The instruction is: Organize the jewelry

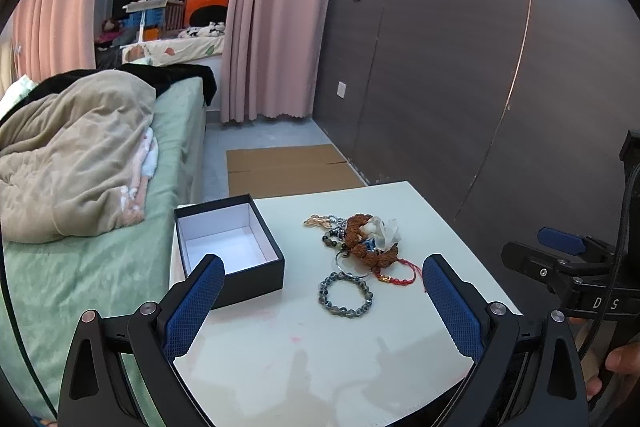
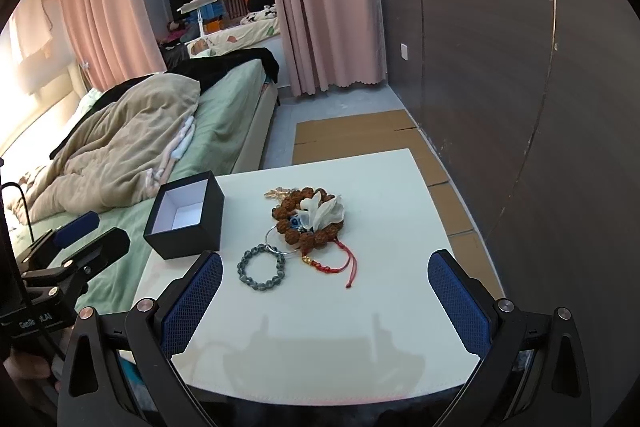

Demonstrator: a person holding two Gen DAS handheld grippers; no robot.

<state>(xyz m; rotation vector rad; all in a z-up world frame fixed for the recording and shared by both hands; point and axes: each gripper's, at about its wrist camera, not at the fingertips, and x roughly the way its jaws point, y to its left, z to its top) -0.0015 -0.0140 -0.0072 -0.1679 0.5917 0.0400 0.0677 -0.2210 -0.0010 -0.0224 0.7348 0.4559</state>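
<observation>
Both the left tool [image 1: 323,269] and right tool [image 2: 325,265] hung wide and empty over the bench [image 2: 384,187], facing the tangled jewelry [image 2: 308,217] beside the open box [image 2: 184,215], presumably meant to receive it.

A white table [image 2: 360,327] carries an open black box [image 2: 185,217] and a jewelry heap [image 2: 308,223] beside it.
</observation>
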